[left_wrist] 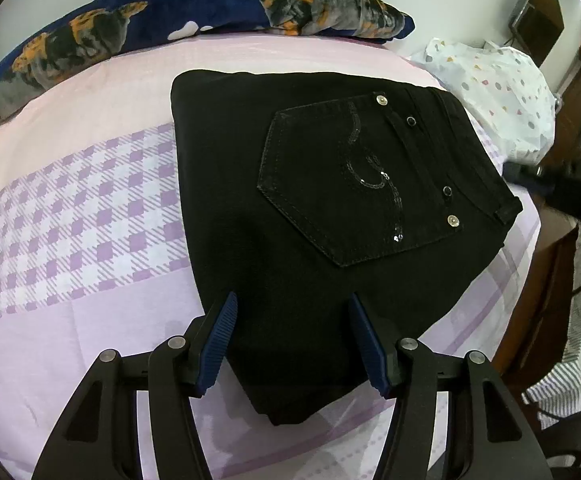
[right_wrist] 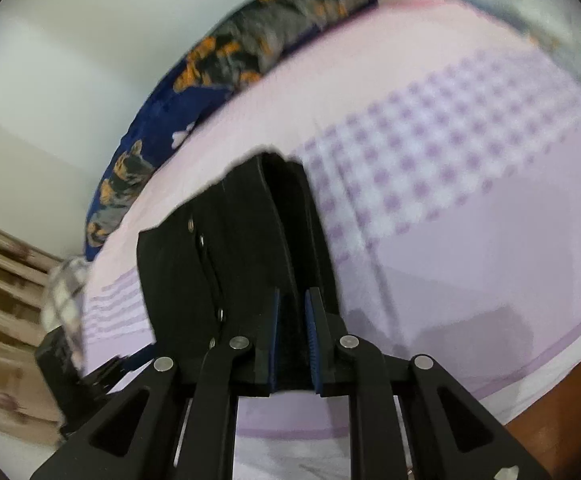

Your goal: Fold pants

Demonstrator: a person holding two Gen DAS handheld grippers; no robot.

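Note:
The black pants (left_wrist: 322,208) lie folded into a compact stack on the pink and lilac bed sheet (left_wrist: 70,208), back pocket with sequins and studs facing up. My left gripper (left_wrist: 292,300) is open just above the near part of the stack, holding nothing. In the right wrist view my right gripper (right_wrist: 292,300) is shut on the edge of the folded black pants (right_wrist: 246,232), with fabric pinched between its blue pads (right_wrist: 313,332). The other gripper shows as a dark shape at the right edge of the left wrist view (left_wrist: 562,188).
A navy blanket with orange and grey animal print (left_wrist: 162,24) lies along the far side of the bed. A white dotted bag (left_wrist: 502,92) sits at the far right corner. Wooden furniture (left_wrist: 546,292) stands beside the bed on the right.

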